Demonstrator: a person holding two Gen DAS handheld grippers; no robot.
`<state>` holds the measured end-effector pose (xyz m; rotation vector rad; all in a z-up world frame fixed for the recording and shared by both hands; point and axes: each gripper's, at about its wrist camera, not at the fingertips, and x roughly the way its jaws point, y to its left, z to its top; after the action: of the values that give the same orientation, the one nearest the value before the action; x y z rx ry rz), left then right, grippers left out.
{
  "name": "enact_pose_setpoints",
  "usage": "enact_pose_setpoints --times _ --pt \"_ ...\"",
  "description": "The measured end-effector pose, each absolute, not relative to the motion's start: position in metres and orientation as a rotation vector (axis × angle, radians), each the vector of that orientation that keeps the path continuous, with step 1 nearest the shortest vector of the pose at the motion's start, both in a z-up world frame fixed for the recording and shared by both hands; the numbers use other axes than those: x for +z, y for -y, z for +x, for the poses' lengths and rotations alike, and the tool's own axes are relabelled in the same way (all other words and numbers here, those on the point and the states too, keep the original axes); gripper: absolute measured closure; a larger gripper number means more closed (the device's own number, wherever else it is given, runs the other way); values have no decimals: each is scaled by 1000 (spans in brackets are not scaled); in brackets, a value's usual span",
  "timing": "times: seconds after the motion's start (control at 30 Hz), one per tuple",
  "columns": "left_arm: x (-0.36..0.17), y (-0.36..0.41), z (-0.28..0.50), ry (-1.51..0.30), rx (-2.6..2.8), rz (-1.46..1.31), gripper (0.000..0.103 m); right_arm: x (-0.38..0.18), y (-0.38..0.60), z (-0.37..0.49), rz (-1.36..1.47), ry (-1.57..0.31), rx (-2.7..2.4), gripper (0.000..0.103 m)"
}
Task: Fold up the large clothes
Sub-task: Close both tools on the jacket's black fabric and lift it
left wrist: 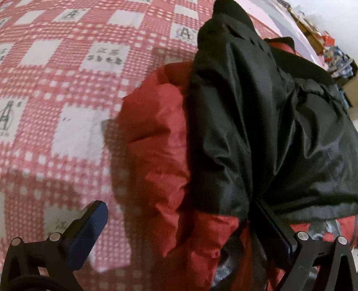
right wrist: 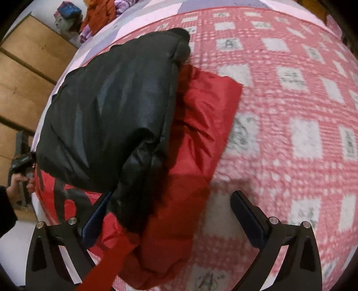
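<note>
A puffy jacket, red [left wrist: 156, 138] with a black part [left wrist: 257, 116] folded over it, lies on a bed with a pink-and-white checked sheet [left wrist: 56, 89]. My left gripper [left wrist: 181, 223] stands wide open over the jacket's near end. Its left finger [left wrist: 89, 232] is over bare sheet and its right finger [left wrist: 275, 230] is against the black fabric. In the right wrist view the same jacket [right wrist: 111, 107] lies to the left. My right gripper [right wrist: 173, 215] is open, with the red edge [right wrist: 179, 201] between its fingers and the left finger [right wrist: 98, 219] beside the black fold.
A wooden cabinet [right wrist: 26, 67] stands beyond the bed's left side, with a pile of clothes [right wrist: 100, 13] at the far end. A hand [right wrist: 15, 188] on the other gripper shows at the left edge. Cluttered shelves [left wrist: 335, 51] and a box [left wrist: 353, 89] lie at the right.
</note>
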<state>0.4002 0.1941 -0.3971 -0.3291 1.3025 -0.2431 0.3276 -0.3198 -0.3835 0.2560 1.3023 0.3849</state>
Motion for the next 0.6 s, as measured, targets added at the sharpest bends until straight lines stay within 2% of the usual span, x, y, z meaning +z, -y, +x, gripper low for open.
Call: enact_pose_setpoints --times 0.1,0.2,0.23,0.3,0.37,0.43,0.53,0.6 --pt "-391 -188 403 -1335 -261 -297 0 -381 306 333 246 -1289 418 0" --pt "-386 -175 402 -1300 -295 -236 3 -380 286 333 262 -1290 476 6" --pt "-386 -173 402 -1288 -295 -224 5 -380 281 333 242 -1280 479 13" --pt "-382 -166 400 -1251 -317 -198 18 -381 277 333 271 -1277 474 21" --pt "-371 -151 399 -1212 -326 -134 43 -374 269 332 242 -1257 459 32" --pt "-361 -140 396 -1193 -325 -86 54 -361 261 329 194 -1234 440 44" --pt "-355 -141 398 -1200 -313 -122 63 -345 252 318 149 -1195 411 52" --pt "-354 -139 398 -1208 -304 -111 63 -334 247 313 110 -1169 390 53"
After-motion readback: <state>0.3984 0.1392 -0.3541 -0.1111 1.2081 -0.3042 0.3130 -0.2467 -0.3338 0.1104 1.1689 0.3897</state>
